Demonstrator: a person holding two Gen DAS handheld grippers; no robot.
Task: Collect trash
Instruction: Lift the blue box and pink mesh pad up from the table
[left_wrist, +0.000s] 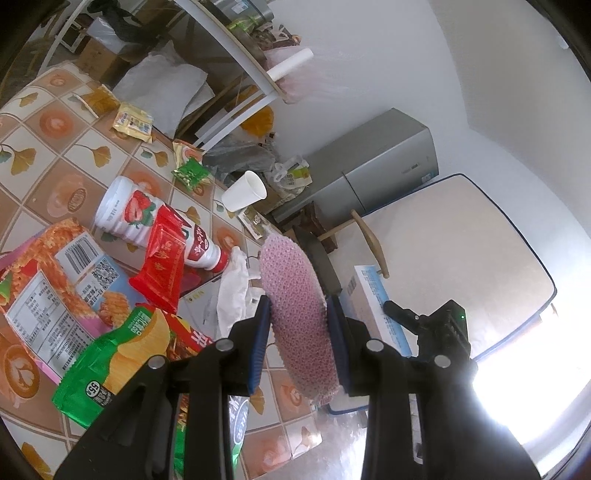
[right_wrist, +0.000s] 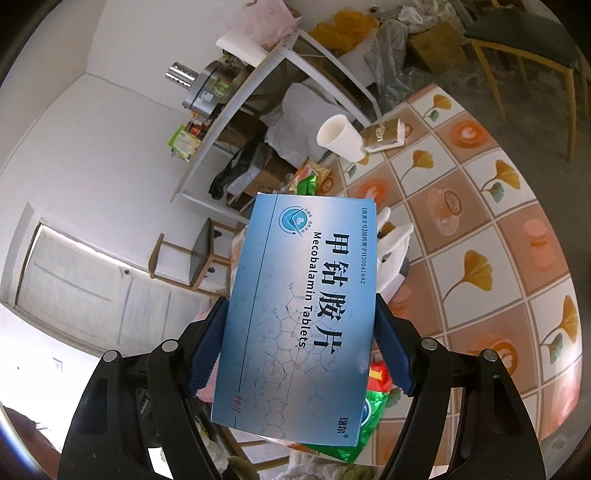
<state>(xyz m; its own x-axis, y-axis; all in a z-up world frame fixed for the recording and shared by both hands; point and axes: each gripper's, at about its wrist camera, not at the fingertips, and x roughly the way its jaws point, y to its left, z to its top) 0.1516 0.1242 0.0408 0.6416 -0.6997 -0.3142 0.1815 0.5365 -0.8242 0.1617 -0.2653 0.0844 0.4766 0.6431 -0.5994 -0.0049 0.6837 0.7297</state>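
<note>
Left wrist view shows you the tiled tablecloth (left_wrist: 44, 155) with ginkgo-leaf and coffee-cup squares, strewn with wrappers. On it lie an orange snack bag (left_wrist: 55, 280), a green chip bag (left_wrist: 107, 362), a white strawberry-print bottle (left_wrist: 129, 214) under a red packet (left_wrist: 164, 258), and a white paper cup (left_wrist: 245, 192) on its side at the edge. Your left gripper (left_wrist: 298, 332) pinches a pink bubbly foam pad (left_wrist: 295, 302). Your right gripper (right_wrist: 299, 339) clamps a blue Mecobalamin tablet box (right_wrist: 303, 310), held above the table.
</note>
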